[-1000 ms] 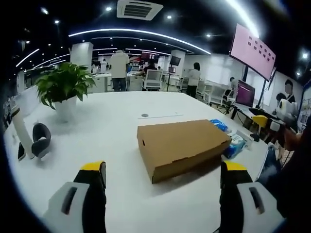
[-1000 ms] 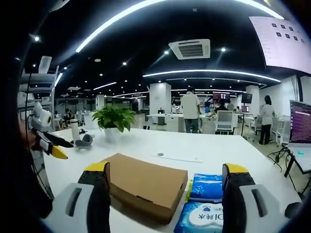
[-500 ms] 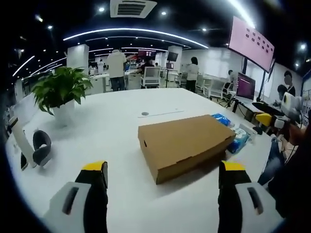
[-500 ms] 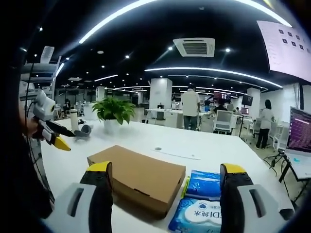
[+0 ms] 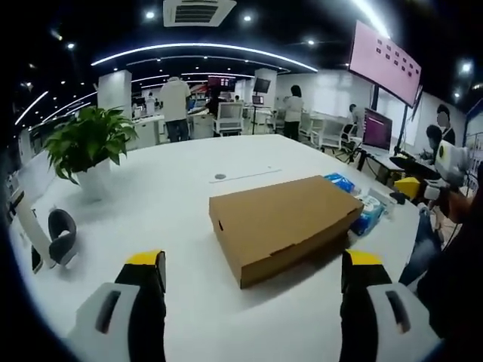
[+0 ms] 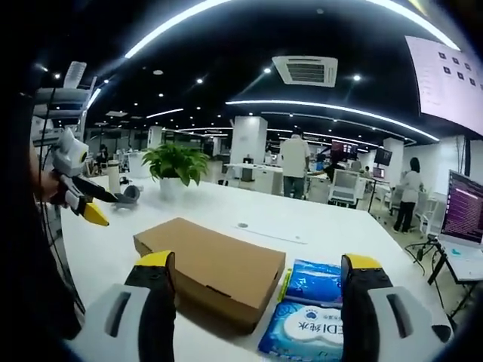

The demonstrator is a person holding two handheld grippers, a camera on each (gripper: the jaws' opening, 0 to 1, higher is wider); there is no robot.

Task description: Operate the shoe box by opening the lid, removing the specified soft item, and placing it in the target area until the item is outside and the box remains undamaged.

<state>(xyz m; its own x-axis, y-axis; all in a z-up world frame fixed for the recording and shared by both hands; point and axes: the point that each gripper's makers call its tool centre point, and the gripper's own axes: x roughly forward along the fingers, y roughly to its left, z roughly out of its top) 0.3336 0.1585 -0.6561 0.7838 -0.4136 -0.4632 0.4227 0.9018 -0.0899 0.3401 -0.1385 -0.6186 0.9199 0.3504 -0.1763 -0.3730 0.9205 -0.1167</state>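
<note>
A closed brown cardboard shoe box point(image 5: 283, 224) lies flat on the white table point(image 5: 166, 188); in the right gripper view the same box point(image 6: 211, 264) sits just beyond my jaws. My left gripper point(image 5: 253, 271) is open, held above the table short of the box, nothing between its yellow-tipped jaws. My right gripper point(image 6: 256, 275) is open too, over the box's near side. The left gripper point(image 6: 79, 197) also appears at the left of the right gripper view, and the right gripper point(image 5: 434, 177) at the right edge of the left gripper view.
Blue tissue packs point(image 6: 313, 290) lie against the box's side. A potted plant point(image 5: 87, 147) and black headphones on a white stand point(image 5: 56, 234) stand at the table's left. People and chairs fill the office behind; a monitor point(image 5: 377, 128) is at the right.
Both views drifted slightly: the box sits a little lower and nearer in each. The left gripper in the right gripper view has risen a little. Jaws stay open.
</note>
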